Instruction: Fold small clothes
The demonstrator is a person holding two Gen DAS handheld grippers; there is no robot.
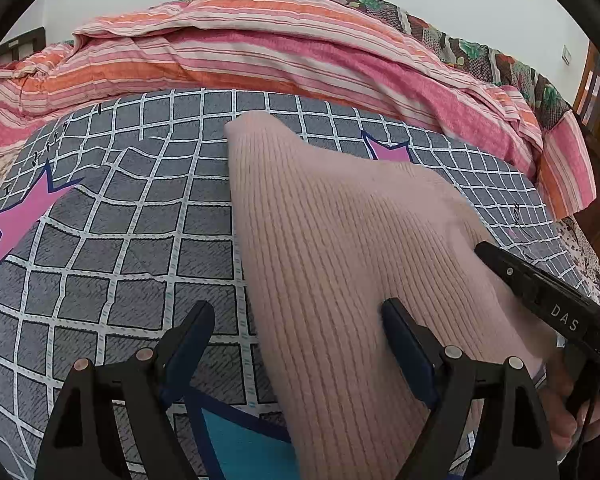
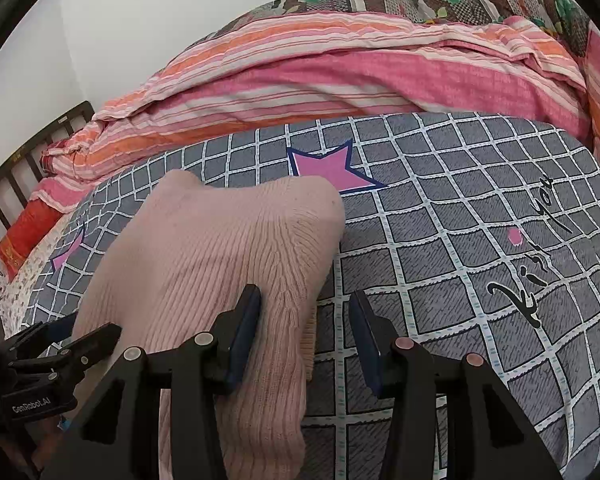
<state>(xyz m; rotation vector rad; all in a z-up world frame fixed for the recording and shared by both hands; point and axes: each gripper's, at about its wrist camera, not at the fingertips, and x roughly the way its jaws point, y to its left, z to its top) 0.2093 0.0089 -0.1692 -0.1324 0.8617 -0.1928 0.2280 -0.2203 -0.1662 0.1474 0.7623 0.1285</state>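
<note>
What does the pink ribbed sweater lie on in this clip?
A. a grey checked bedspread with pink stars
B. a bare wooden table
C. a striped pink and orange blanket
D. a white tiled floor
A: the sweater rests flat on the grey checked bedspread with pink stars, while the striped blanket is bunched up behind it.

Ribbed matt knit garment (image 1: 340,248) on smooth printed cotton-like bedsheet (image 1: 120,240).
</note>
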